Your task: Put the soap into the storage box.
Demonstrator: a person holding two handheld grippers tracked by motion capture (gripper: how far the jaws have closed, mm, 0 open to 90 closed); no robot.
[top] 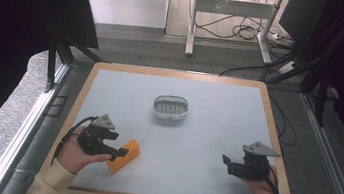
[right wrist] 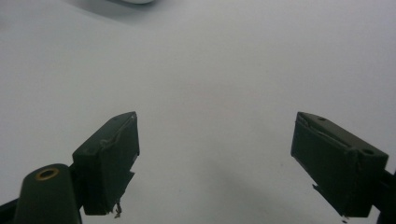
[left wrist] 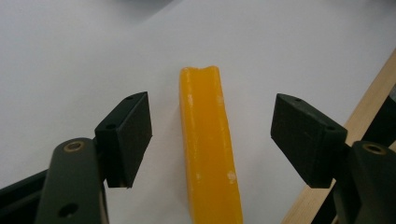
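The left gripper (top: 119, 153) has its jaws spread wide either side of the yellow soap bar (left wrist: 208, 149), which lies flat near the table's (top: 213, 148) front left edge. The right gripper (top: 226, 162) waits apart, jaws open on nothing. That bar looks slick; squeezed off-centre it could squirt sideways, well short of the soap dish (top: 171, 108)

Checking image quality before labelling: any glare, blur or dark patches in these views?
High view: even light on the table, black at both upper corners, dish small but sharp. Left gripper view: yellow block sharp and saturated between open tongs, table washed out nearly white. Right gripper view: dimmer and greyer, open tongs slightly soft.
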